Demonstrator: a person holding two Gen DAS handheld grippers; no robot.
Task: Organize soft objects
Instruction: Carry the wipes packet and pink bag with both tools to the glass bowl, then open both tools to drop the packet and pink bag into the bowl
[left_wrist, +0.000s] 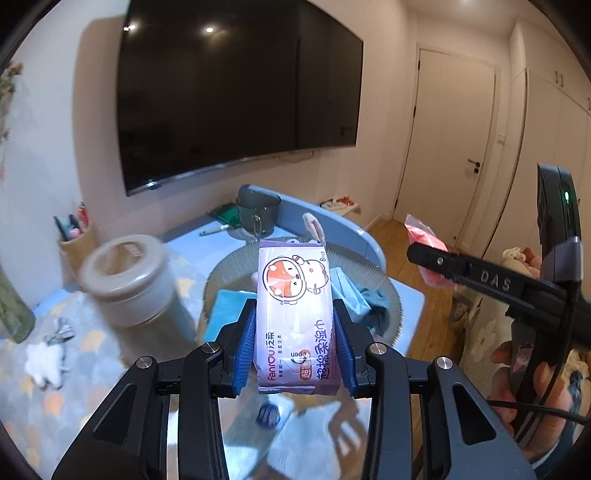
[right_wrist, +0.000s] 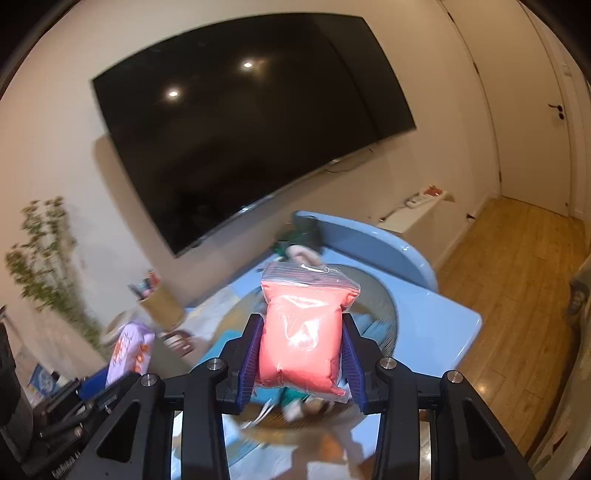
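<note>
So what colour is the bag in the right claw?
Coral red inside a clear zip bag, clearest in the right wrist view.

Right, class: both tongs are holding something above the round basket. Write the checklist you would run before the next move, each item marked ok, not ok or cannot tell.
1. Left tongs grip the purple wet wipes pack between both pads: ok.
2. Right tongs grip the zip bag of pink filling: ok.
3. Round basket lies below the wipes: ok.
4. Room left among the blue cloths in the basket: cannot tell.
5. Zip bag sealed: cannot tell.
</note>
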